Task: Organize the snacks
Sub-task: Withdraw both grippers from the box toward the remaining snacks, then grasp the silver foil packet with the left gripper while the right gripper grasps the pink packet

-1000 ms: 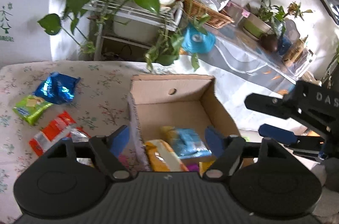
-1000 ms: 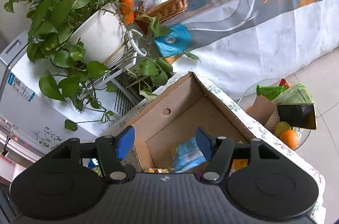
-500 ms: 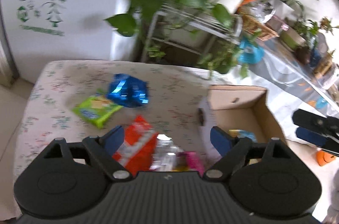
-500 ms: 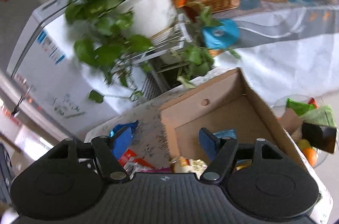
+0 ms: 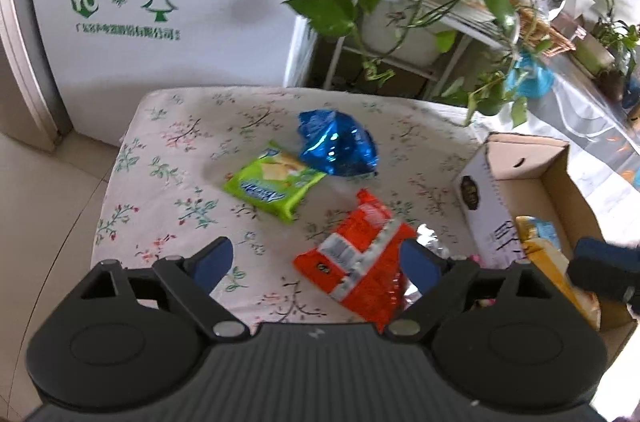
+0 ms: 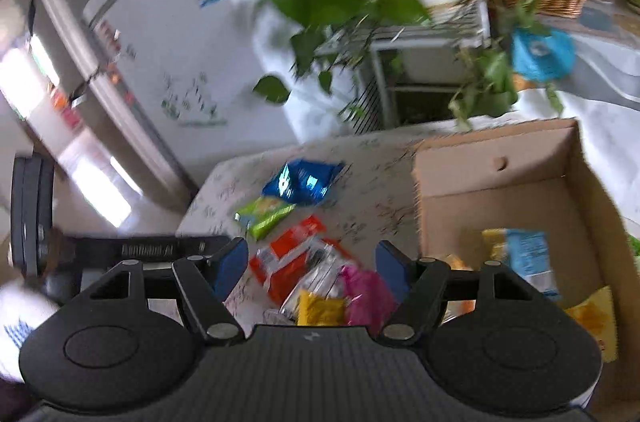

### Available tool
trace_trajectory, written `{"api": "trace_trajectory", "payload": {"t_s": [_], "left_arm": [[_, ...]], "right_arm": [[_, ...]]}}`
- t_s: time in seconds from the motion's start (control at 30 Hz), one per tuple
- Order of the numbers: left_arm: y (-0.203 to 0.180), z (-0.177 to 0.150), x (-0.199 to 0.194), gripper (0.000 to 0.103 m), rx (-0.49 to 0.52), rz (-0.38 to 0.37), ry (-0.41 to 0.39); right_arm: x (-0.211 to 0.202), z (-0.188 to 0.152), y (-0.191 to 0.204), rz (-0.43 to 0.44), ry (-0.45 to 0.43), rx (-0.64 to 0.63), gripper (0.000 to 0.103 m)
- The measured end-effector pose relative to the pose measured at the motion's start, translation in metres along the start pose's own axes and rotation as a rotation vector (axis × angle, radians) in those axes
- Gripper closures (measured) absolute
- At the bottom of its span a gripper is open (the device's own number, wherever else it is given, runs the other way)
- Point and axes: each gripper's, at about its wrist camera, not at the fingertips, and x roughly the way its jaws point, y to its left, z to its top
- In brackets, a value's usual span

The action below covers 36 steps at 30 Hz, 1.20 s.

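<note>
Green (image 5: 272, 186), blue (image 5: 338, 146), orange-red snack packs (image 5: 360, 258) flat on the tablecloth — cardboard box (image 5: 516, 162) open, part-filled

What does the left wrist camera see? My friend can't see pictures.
The left gripper, jaws opening and holding nothing, hangs over a flowery tablecloth with an orange snack pack, a green one and a blue one. A cardboard box sits right.

The right gripper (image 6: 308, 262) hangs wide open over a pile of snacks: an orange pack (image 6: 288, 254), a pink one (image 6: 366, 292) and a yellow one (image 6: 320, 308). A blue foil bag (image 6: 300, 182) and a green pack (image 6: 266, 214) lie nearer the table's (image 6: 380, 174) far edge. The cardboard box (image 6: 496, 162) at the table's right side holds a blue-and-yellow packet (image 6: 524, 254).
</note>
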Motion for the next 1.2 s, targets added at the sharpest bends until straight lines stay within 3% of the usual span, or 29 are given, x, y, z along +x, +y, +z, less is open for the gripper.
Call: {"api": "trace_trajectory", "payload": {"t_s": [0.17, 0.5, 0.7, 0.8, 0.93, 1.1, 1.2], "left_arm": [[0.010, -0.002, 0.009, 0.012, -0.052, 0.004, 0.011], [0.017, 0.001, 0.003, 0.010, -0.136, -0.061, 0.033], [0.025, 0.002, 0.000, 0.010, -0.160, -0.060, 0.031], [0.029, 0.003, -0.003, 0.010, -0.167, -0.054, 0.024], [0.033, 0.003, -0.003, 0.009, -0.168, -0.048, 0.021], [0.036, 0.002, -0.002, 0.009, -0.158, -0.039, 0.030], [0.036, -0.002, 0.000, 0.009, -0.139, -0.032, 0.046]], "right_arm": [[0.027, -0.011, 0.012, -0.021, 0.055, -0.037, 0.027], [0.076, -0.026, 0.016, -0.169, 0.124, -0.057, 0.027], [0.084, -0.034, 0.026, -0.195, 0.148, -0.120, 0.020], [0.079, -0.037, 0.029, -0.146, 0.175, -0.098, 0.020], [0.073, -0.046, 0.036, -0.010, 0.235, -0.076, 0.019], [0.063, -0.063, 0.059, 0.156, 0.328, -0.154, 0.020], [0.054, -0.062, 0.064, 0.152, 0.315, -0.205, 0.020]]}}
